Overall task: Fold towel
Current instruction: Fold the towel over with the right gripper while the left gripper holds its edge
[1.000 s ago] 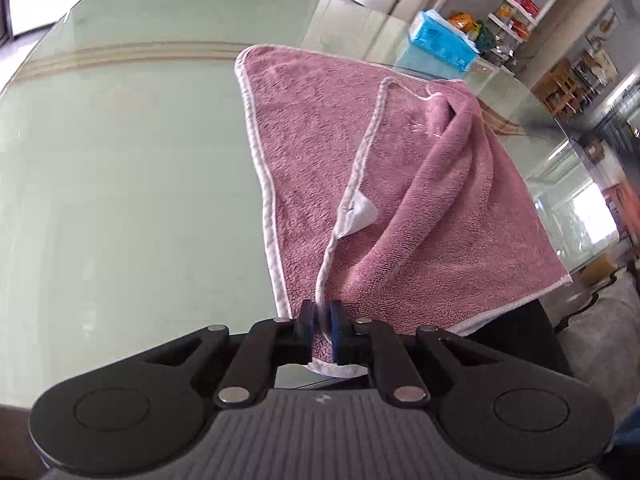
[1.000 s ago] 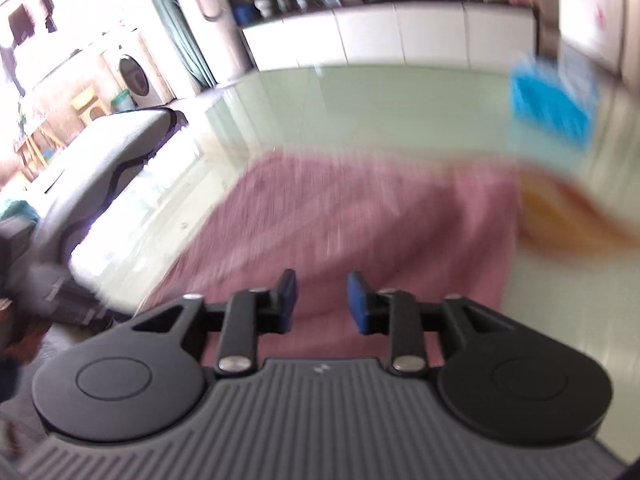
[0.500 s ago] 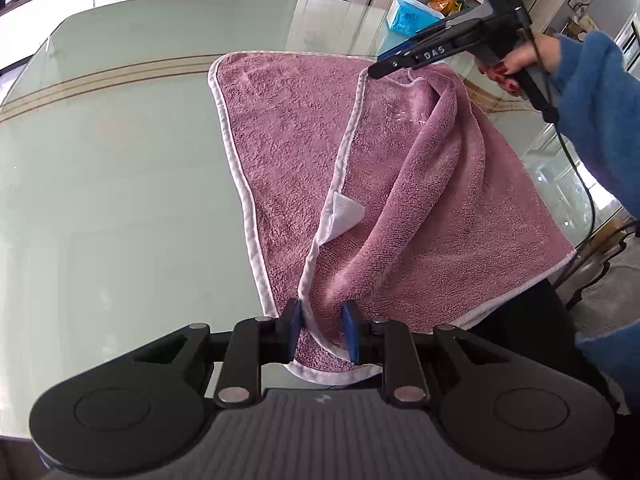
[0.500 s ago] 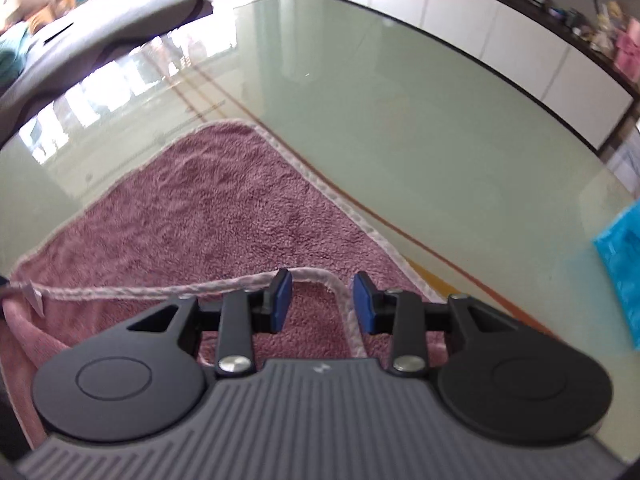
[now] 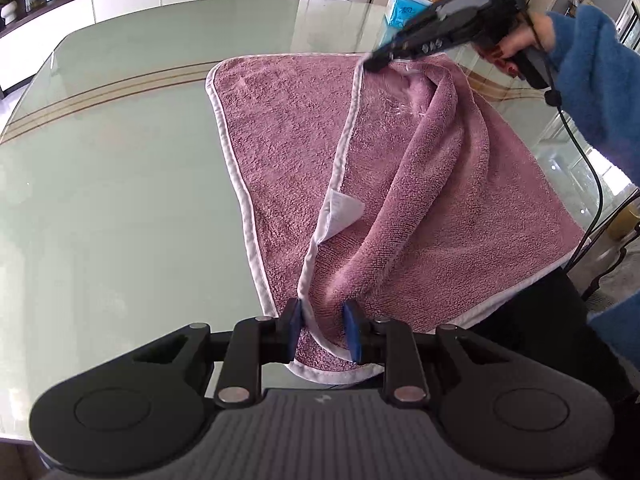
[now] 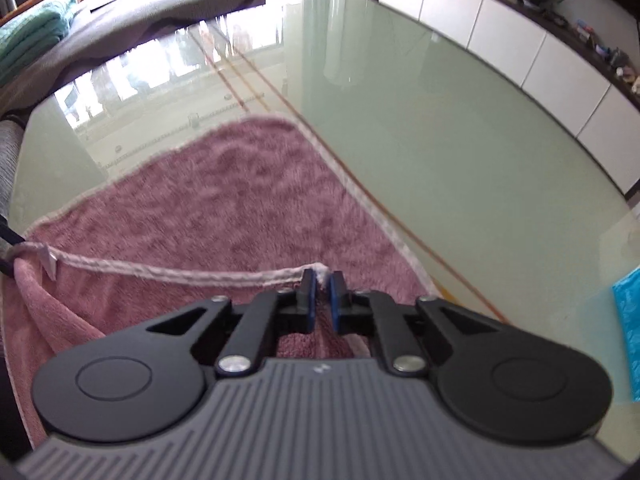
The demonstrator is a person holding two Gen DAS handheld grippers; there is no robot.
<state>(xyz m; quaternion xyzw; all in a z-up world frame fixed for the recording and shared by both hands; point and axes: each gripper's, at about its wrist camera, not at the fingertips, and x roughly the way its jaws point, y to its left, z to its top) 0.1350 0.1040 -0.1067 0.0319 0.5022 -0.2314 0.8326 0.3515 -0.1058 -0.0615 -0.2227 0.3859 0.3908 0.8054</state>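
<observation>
Both tongs work the same white-trimmed edge of the pink towel [image 5: 280, 152]. Left tongs [image 5: 323, 330] stand part open, the near corner of the upper layer lying between the blue pads; the trim runs against the pad at 9 o'clock, while the other pad looks just clear of the cloth, so this reads as a loose straddle, not a firm pinch. Right tongs [image 6: 323, 304] are drawn almost together, with the far corner's hem pinched between the pads; in the left wrist view they [image 5: 370, 65] meet the towel at about 1 o'clock, held by a hand [image 5: 524, 42] in a blue sleeve [image 5: 592, 80].

On the pale green glass tabletop [image 5: 112, 184] the towel lies spread, its right side reaching the tabletop's edge at 4 o'clock. One flap is folded back over the rest, with a soft ridge from 1 o'clock toward 6 o'clock and a white label [image 5: 342, 212] near the middle of the hemmed edge.

Terry cloth like this looks light and limp; it will sag between the two holds and drag its lower layer along if lifted carelessly. The stitched hem at the corners is likely the firmest place to grip, since pile alone would probably slip. Glass gives little friction, so the whole sheet may slide.
</observation>
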